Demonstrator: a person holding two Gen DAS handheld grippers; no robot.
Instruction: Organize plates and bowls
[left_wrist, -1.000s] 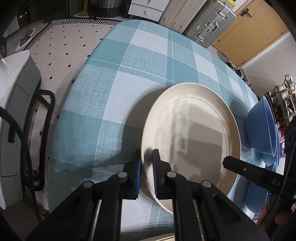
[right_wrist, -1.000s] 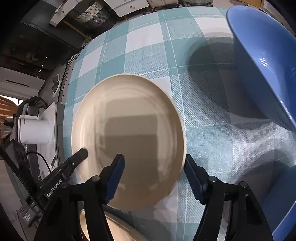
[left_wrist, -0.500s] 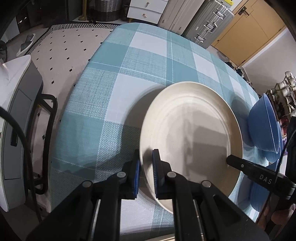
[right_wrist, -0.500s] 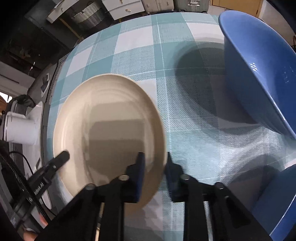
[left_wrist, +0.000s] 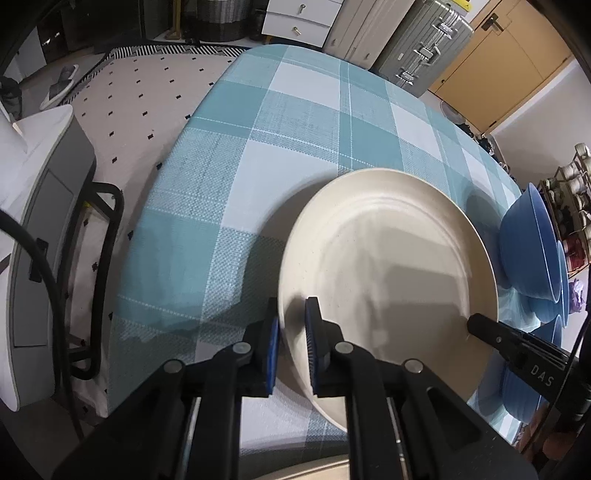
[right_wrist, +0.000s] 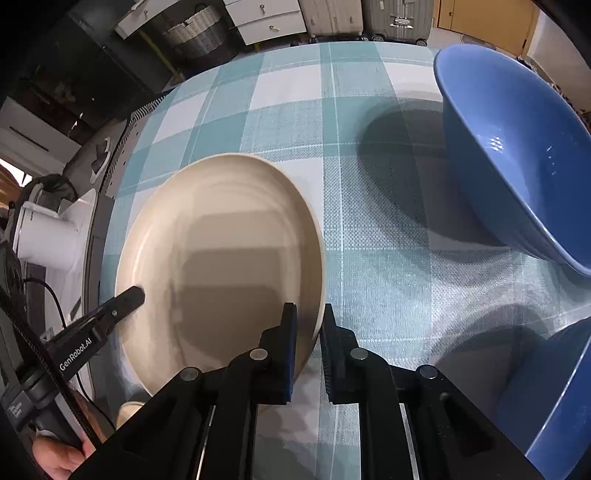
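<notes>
Currently both my left tongs (left_wrist: 291, 343) and right tongs (right_wrist: 308, 339) pinch opposite rims of one cream plate (left_wrist: 388, 280), held above the tablecloth (left_wrist: 236, 177); blue bowls (right_wrist: 509, 155) beyond my right tongs remain unstacked.

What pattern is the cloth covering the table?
The tablecloth is a teal-and-white plaid check, clearest in the left wrist view.

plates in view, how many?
2. One cream plate held at its rim by left gripper and right gripper; second plate is only a rim sliver at the left view's bottom edge. More may be hidden below.
</notes>
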